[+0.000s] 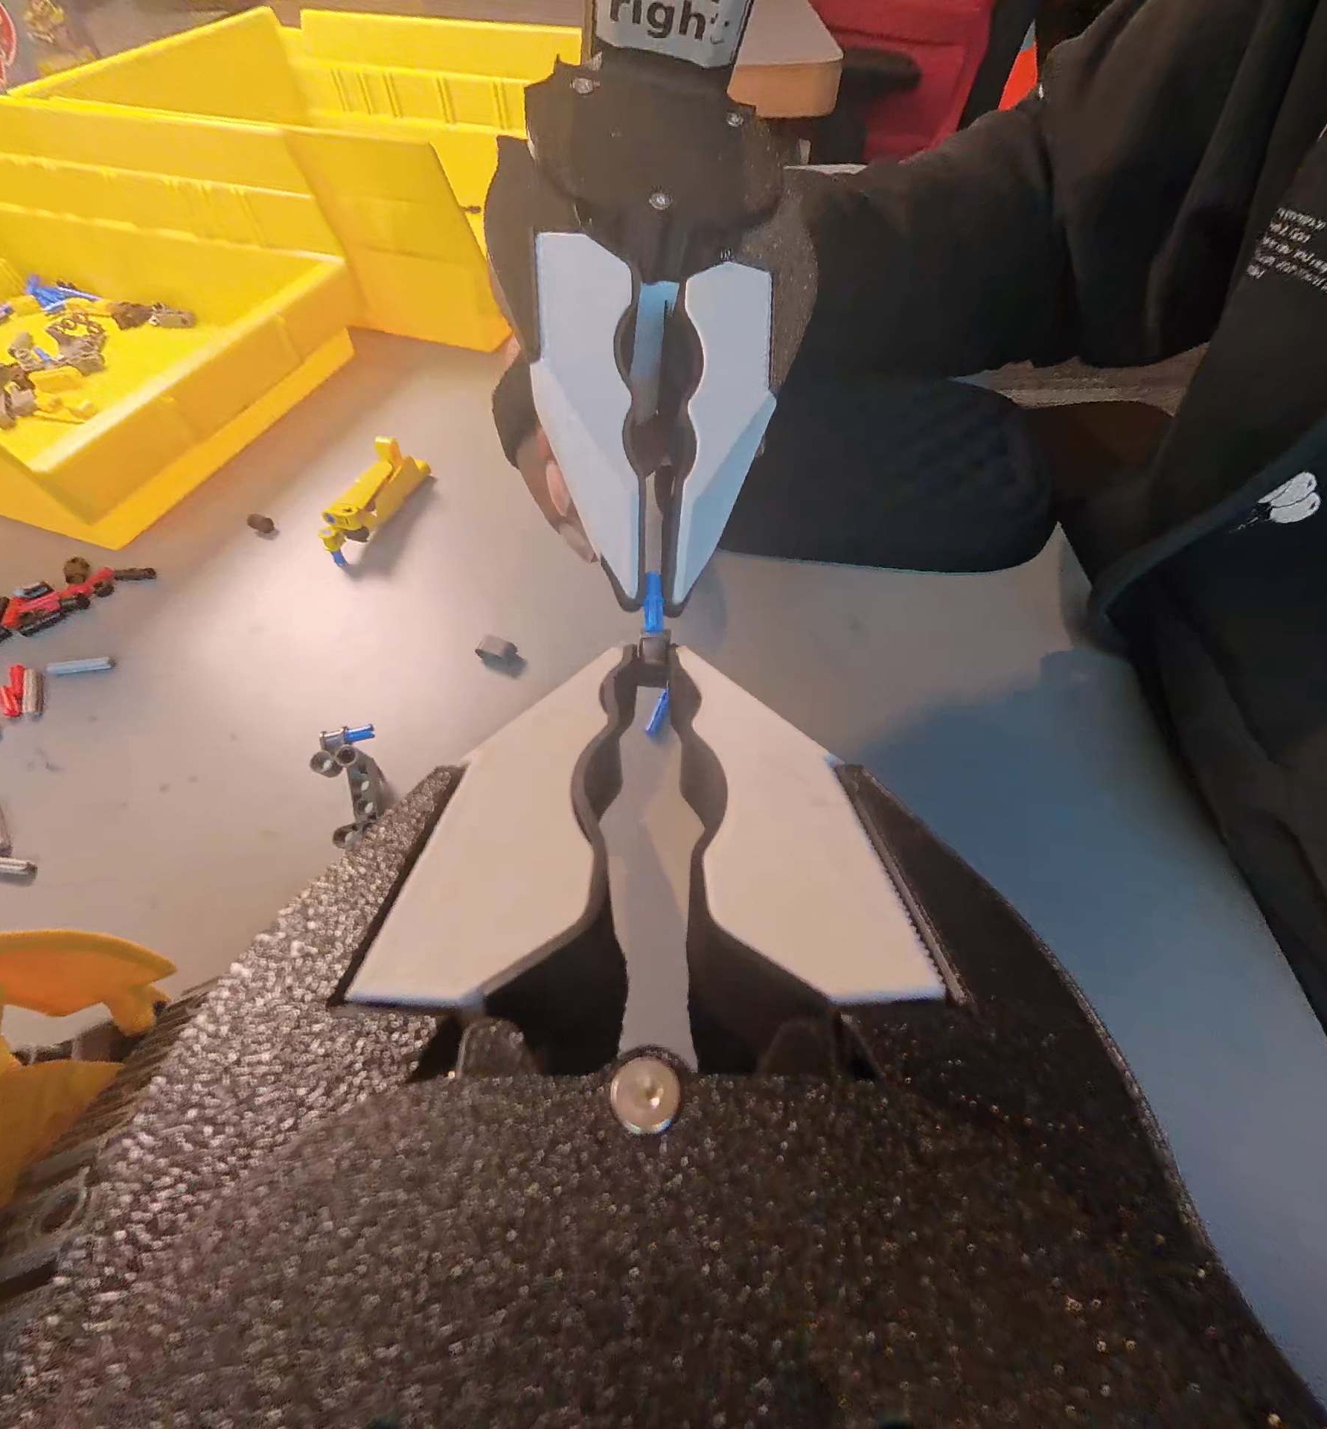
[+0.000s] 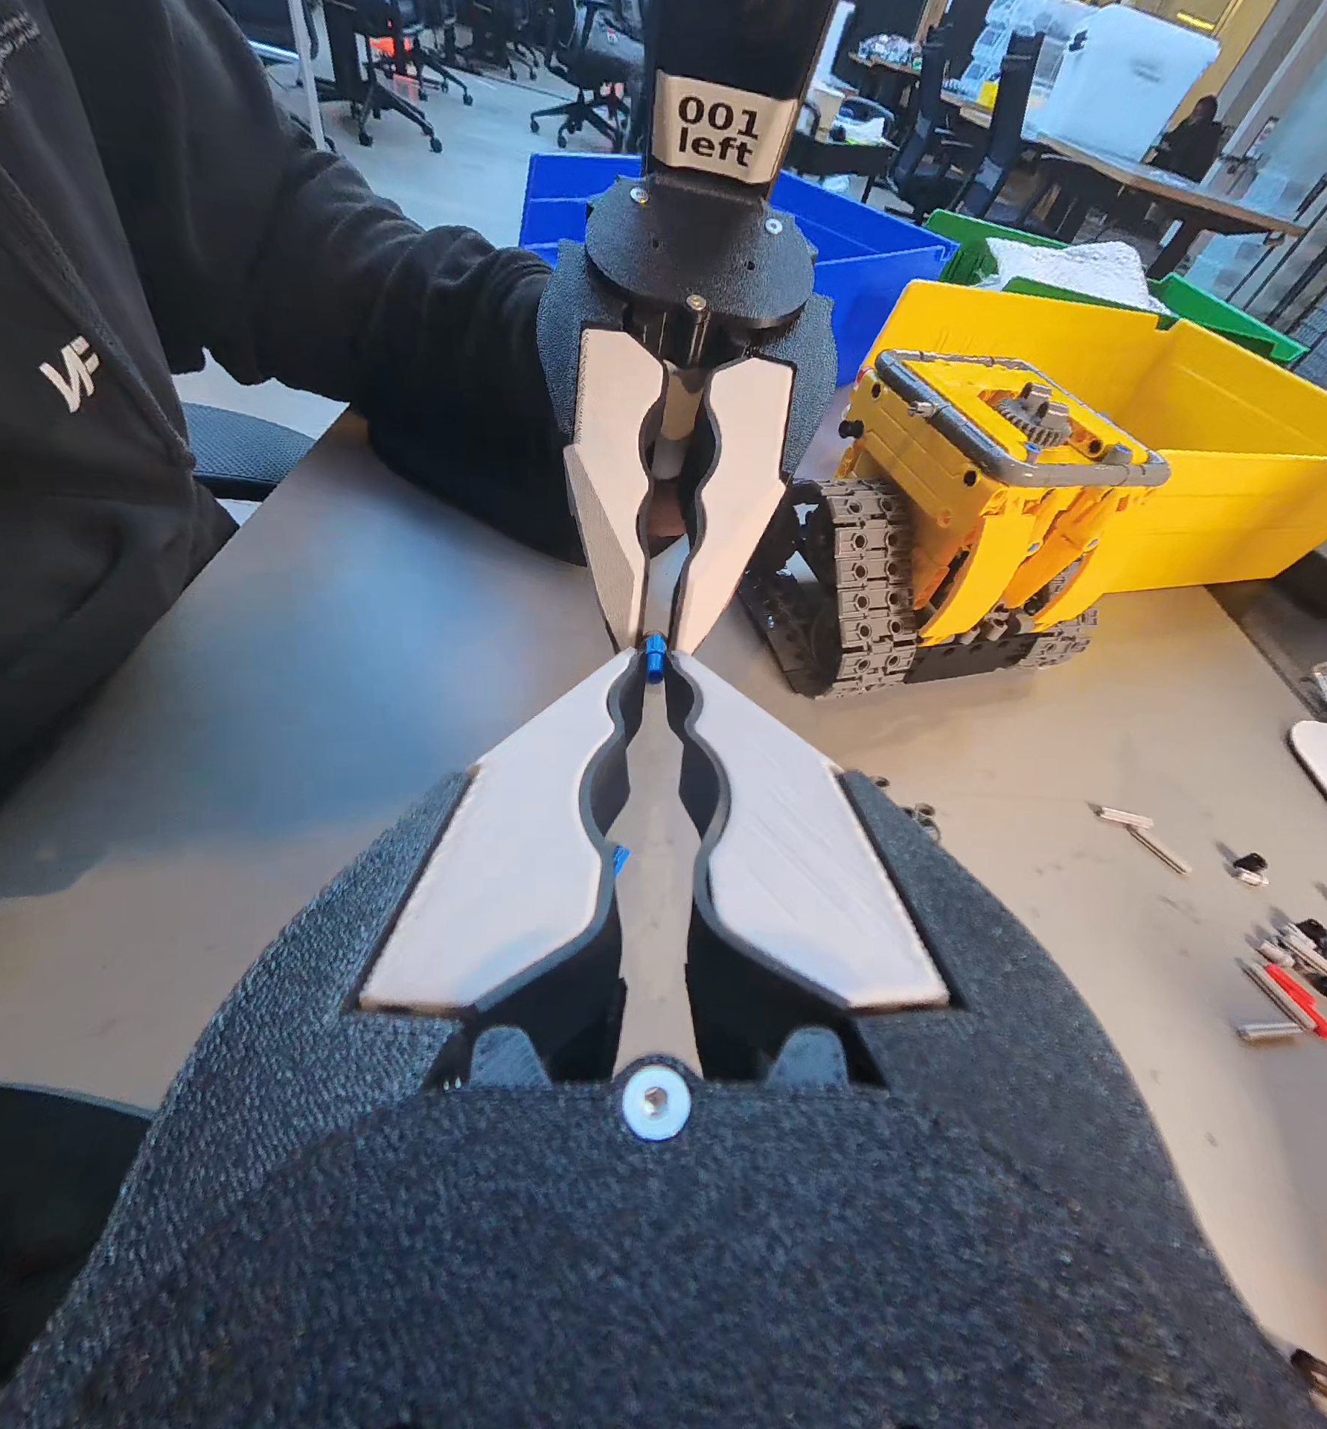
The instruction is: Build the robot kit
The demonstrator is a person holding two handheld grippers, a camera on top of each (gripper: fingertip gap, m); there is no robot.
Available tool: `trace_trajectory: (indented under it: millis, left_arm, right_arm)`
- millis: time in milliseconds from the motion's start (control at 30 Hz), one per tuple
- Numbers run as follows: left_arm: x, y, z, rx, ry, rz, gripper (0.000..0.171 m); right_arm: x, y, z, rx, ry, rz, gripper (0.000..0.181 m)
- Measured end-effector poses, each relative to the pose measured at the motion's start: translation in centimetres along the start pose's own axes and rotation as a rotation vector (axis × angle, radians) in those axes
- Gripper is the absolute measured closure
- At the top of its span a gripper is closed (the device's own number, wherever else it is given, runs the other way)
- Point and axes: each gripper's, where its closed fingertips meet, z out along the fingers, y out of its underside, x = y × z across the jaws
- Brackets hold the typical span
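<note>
Left wrist view: left gripper (image 1: pixel 651 648) pinches a small black plastic connector (image 1: pixel 651 643), tip to tip with the other.
Right gripper (image 1: pixel 651 595): closed on a short blue plastic pin (image 1: pixel 652 605), aligned as if for mating.
Beyond, leftward: yellow plastic bin (image 1: pixel 181 433) holding loose grey, black and blue pieces (image 1: pixel 49 340).
Right wrist view: yellow tracked brick vehicle (image 2: pixel 977 510) beside the jaws.

A white label (image 1: pixel 664 23) with dark letters wraps the stem behind the right tool (image 1: pixel 648 601); a second label (image 2: pixel 716 133), digits over letters, sits behind the left tool (image 2: pixel 649 646). Beside both tools, a black jacket (image 1: pixel 1108 193) bears small white print (image 1: pixel 1302 255) and a white logo (image 2: pixel 68 379)
</note>
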Motion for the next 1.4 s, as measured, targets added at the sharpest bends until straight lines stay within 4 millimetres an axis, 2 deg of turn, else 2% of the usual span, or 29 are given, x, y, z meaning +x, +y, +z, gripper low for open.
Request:
trace_trajectory:
  millis: [300,500,633,1000,1200,1300,1400]
  left_arm:
    - [-0.3,0.3,0.1,-0.025,-0.045,0.0,0.165]
    - [-0.5,2.4,0.9,-0.179,-0.074,0.021,0.165]
    - [-0.6,3.3,1.2,-0.237,-0.083,0.013,0.166]
    - [-1.6,3.3,1.1,-0.269,-0.232,0.119,0.167]
    - [-1.7,4.3,1.7,-0.368,-0.283,0.25,0.167]
    - [-1.8,4.2,1.7,-0.353,-0.278,0.221,0.167]
    - [-2.5,3.6,1.3,-0.287,-0.244,0.083,0.166]
  right_arm:
    - [0.3,0.7,0.1,-0.053,0.014,-0.013,0.176]
    - [0.0,2.7,0.8,-0.221,0.037,-0.112,0.177]
    - [-0.1,3.5,1.1,-0.263,0.043,-0.128,0.177]
    - [0.8,3.5,1.4,-0.23,0.042,0.155,0.177]
    - [0.4,4.8,2.0,-0.319,0.045,0.176,0.177]
    - [0.6,4.7,2.0,-0.301,0.041,0.205,0.177]
    - [1.7,3.9,1.7,-0.255,0.107,0.105,0.175]
